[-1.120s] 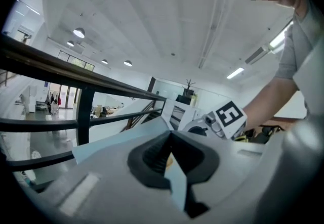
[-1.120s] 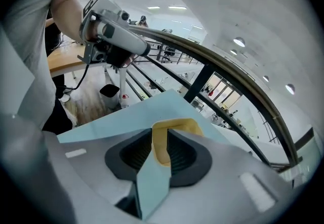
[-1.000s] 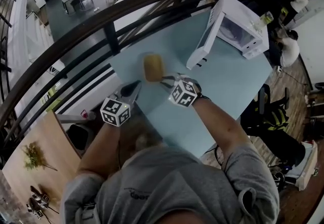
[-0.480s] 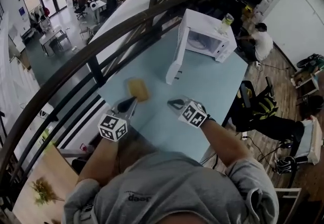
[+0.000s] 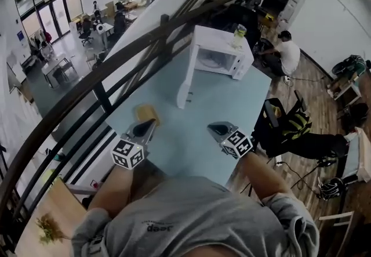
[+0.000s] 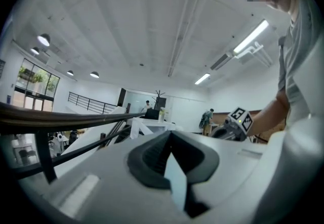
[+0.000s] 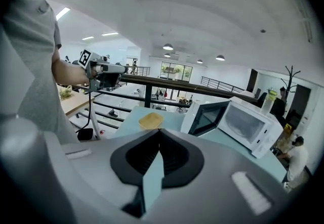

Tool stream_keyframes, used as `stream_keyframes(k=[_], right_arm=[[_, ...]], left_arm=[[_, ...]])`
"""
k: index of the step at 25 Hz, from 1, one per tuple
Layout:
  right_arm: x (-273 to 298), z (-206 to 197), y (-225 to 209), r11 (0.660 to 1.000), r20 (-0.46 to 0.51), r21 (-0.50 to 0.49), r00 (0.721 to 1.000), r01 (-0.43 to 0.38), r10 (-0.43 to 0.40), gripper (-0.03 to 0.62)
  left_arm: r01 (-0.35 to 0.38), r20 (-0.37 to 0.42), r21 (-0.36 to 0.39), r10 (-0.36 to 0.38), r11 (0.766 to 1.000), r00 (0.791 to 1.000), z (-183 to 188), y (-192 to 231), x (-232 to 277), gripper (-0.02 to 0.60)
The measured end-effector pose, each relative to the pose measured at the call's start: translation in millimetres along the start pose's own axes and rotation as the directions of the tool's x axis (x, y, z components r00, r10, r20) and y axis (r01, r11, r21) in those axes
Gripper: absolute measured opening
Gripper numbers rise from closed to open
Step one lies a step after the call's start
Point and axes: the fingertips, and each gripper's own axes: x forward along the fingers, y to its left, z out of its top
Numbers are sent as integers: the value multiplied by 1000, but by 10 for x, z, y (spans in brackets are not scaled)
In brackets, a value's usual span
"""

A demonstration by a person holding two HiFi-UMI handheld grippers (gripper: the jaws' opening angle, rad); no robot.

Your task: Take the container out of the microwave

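The yellow container [image 5: 147, 113] [image 7: 151, 121] sits on the light-blue table [image 5: 191, 134], near its left edge and outside the white microwave [image 5: 215, 54] [image 7: 248, 127]. The microwave's door [image 5: 185, 84] [image 7: 205, 117] hangs open. My left gripper [image 5: 142, 129] [image 6: 169, 134] is just short of the container, with its jaws together and nothing in them. My right gripper [image 5: 217, 129] [image 7: 160, 132] hovers over the table's near part, shut and empty, well to the right of the container.
A dark curved railing [image 5: 110, 58] runs along the table's far left side, with a drop to a lower floor beyond. A bottle [image 5: 239, 32] stands on the microwave. A black chair [image 5: 272, 119] and a seated person [image 5: 287, 53] are off the table's right side.
Both grippers have pulled back from the container and risen. The right gripper's jaws, earlier open at the container, are now shut and empty. The container stays on the table.
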Motion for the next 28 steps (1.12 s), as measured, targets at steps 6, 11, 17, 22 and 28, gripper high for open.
stream_keyframes(k=[6, 11, 17, 22, 28], right_arm=[[-664, -198, -345, 1000, 60, 17, 998, 23, -24, 5], [-1086, -408, -525, 999, 102, 36, 994, 22, -26, 5], [-1437, -610, -631, 998, 158, 60, 987, 20, -29, 5], [-1712, -782, -640, 997, 178, 75, 983, 30, -43, 5], [-2104, -1141, -585, 988, 176, 147, 981, 55, -81, 5]], left_arm=[[-29, 22, 14, 29, 999, 999, 161, -626, 271, 23], [-16, 16, 12, 15, 1000, 1000, 161, -1242, 592, 23], [18, -12, 38, -18, 999, 1000, 127, -1834, 899, 23], [45, -39, 47, -44, 998, 998, 85, -2187, 1066, 23], [82, -84, 54, -78, 995, 993, -62, -2538, 1157, 23]])
